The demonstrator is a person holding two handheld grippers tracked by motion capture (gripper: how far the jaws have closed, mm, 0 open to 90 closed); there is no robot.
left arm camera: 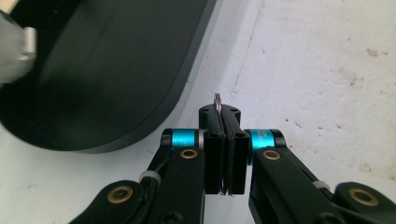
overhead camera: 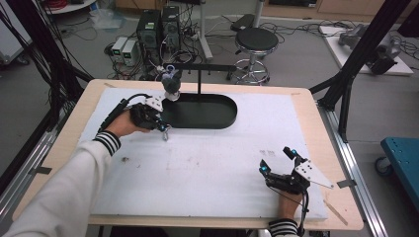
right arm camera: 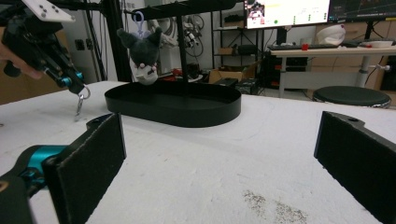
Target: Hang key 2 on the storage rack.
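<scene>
My left gripper (overhead camera: 164,129) is shut on a small metal key ring (left arm camera: 217,99), which pokes out past its pads just beside the black oval tray (overhead camera: 217,120). In the right gripper view the ring (right arm camera: 80,101) dangles from the left gripper (right arm camera: 74,87) a little above the white mat. A dark plush toy (overhead camera: 171,83) hangs by a blue loop from the black stand (overhead camera: 199,81) over the tray's left end. My right gripper (overhead camera: 276,159) rests open near the mat's front right, jaws wide apart with nothing between them (right arm camera: 219,154), facing the tray (right arm camera: 187,116) and the toy (right arm camera: 142,53).
A white mat (overhead camera: 207,163) covers the wooden table. Dirt smudges (overhead camera: 267,153) mark it near the right gripper. Beyond the table's far edge stand a stool (overhead camera: 256,42) and computer towers (overhead camera: 158,29). A blue cart (overhead camera: 402,153) sits to the right.
</scene>
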